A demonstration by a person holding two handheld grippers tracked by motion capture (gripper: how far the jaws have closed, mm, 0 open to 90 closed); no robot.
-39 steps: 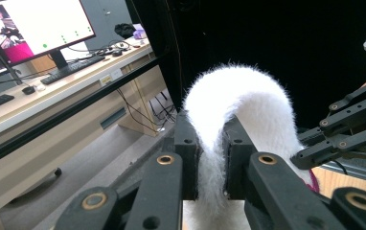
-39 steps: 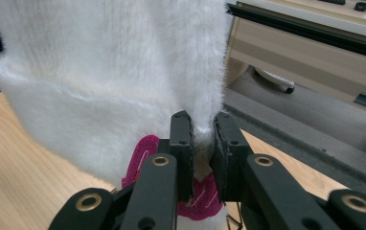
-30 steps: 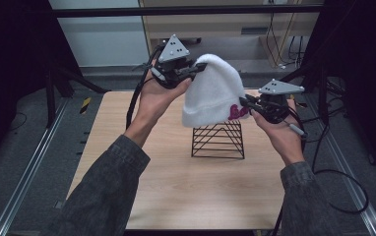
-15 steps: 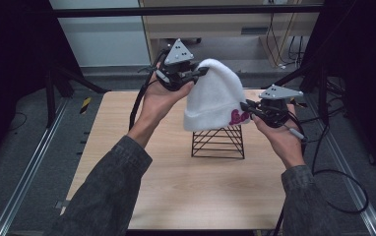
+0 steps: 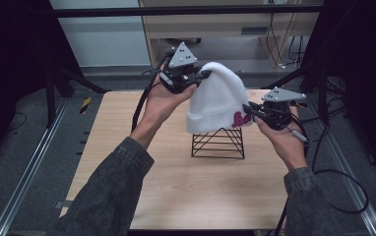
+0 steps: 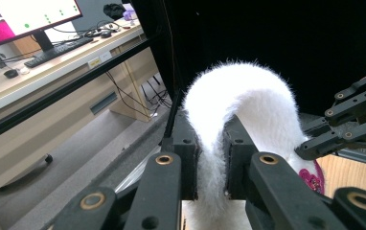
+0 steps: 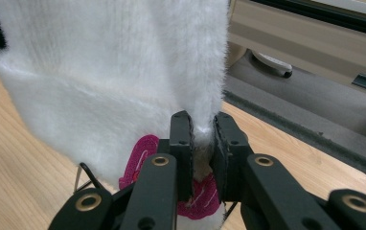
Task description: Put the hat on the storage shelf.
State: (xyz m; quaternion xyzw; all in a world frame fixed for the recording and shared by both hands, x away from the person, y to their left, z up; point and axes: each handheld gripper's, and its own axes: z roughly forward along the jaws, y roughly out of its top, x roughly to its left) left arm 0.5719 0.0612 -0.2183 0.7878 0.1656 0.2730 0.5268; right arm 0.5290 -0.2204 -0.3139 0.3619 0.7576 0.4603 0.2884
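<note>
With my left gripper (image 5: 202, 75) clamped on the white beanie's (image 5: 218, 101) crown and my right gripper (image 5: 248, 109) clamped on its cuff, uneven lowering could snag the wire stand (image 5: 218, 143) and tip it.

Hat (image 5: 215, 101) above wire stand (image 5: 218, 142) on table (image 5: 176, 187), between both tools

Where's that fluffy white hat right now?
In the high view the hat hangs mid-table just above the black wire stand, with the left gripper pinching its top and the right gripper pinching its brim.
</note>
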